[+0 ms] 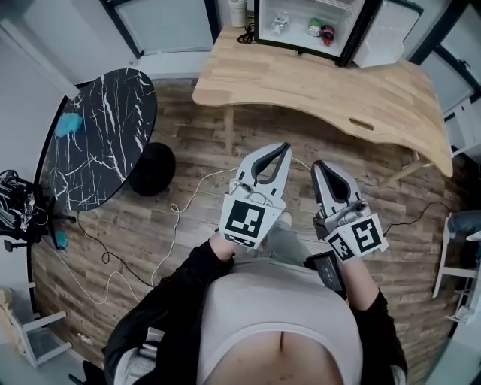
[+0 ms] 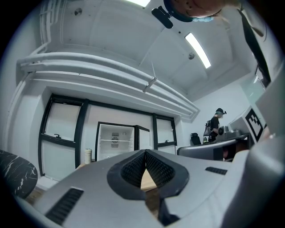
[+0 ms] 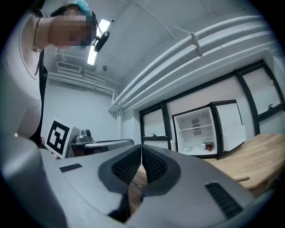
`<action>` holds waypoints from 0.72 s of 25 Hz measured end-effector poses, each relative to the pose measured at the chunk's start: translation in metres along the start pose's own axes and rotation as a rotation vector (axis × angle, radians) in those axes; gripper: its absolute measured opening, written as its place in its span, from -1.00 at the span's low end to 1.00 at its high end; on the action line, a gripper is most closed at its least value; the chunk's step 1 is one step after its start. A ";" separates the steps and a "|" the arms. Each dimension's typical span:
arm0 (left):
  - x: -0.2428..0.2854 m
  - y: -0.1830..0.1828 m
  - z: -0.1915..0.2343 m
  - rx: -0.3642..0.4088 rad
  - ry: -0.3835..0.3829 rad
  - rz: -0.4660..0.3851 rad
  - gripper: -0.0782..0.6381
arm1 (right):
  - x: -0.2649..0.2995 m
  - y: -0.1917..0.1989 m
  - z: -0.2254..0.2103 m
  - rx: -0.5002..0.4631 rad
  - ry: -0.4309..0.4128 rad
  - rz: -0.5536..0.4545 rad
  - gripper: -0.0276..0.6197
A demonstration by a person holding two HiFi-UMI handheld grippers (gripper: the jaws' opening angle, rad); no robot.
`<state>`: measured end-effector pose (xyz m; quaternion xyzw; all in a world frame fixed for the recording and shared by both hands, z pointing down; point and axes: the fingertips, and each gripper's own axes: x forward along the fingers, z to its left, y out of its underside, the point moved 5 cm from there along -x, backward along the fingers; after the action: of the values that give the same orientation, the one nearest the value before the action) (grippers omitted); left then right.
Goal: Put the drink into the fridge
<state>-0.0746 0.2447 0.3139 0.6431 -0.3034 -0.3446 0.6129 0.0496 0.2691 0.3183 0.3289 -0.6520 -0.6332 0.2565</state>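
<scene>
Both tongs are empty. Left gripper [image 1: 283, 148] has its jaws pressed together with nothing between them; its own view shows only a sliver of wood past the tips. Right gripper [image 1: 319, 165] is the same, jaws closed on nothing.

In the head view both sit at frame centre, side by side and apart, pointing up-frame toward the small white fridge with black frame [image 1: 355, 34]. The fridge stands with its door open at top centre, on the light wooden table with a curved edge [image 1: 323, 90].

Drinks are on the fridge's bottom shelf:
- dark bottle with red cap [image 1: 328, 33] at the right
- green-topped container [image 1: 315, 28] just beside it
- clear bottle [image 1: 279, 22] apart, at the left

In the right gripper view the dark bottle with red cap [image 3: 209, 145] looks upright — long axis vertical, cap up. The others are too small to call.

A round black marble table with white veins [image 1: 101, 143] is at frame left.
</scene>
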 end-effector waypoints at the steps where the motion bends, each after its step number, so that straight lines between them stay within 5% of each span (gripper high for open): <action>1: -0.001 -0.001 -0.002 -0.003 0.002 -0.003 -0.76 | -0.002 -0.002 0.000 -0.001 0.002 -0.004 -0.83; 18: -0.005 0.002 -0.012 -0.012 0.009 0.001 -0.76 | -0.011 0.000 0.006 -0.040 -0.024 0.003 -0.83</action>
<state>-0.0675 0.2553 0.3162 0.6410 -0.2988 -0.3432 0.6181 0.0522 0.2817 0.3184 0.3148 -0.6427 -0.6498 0.2563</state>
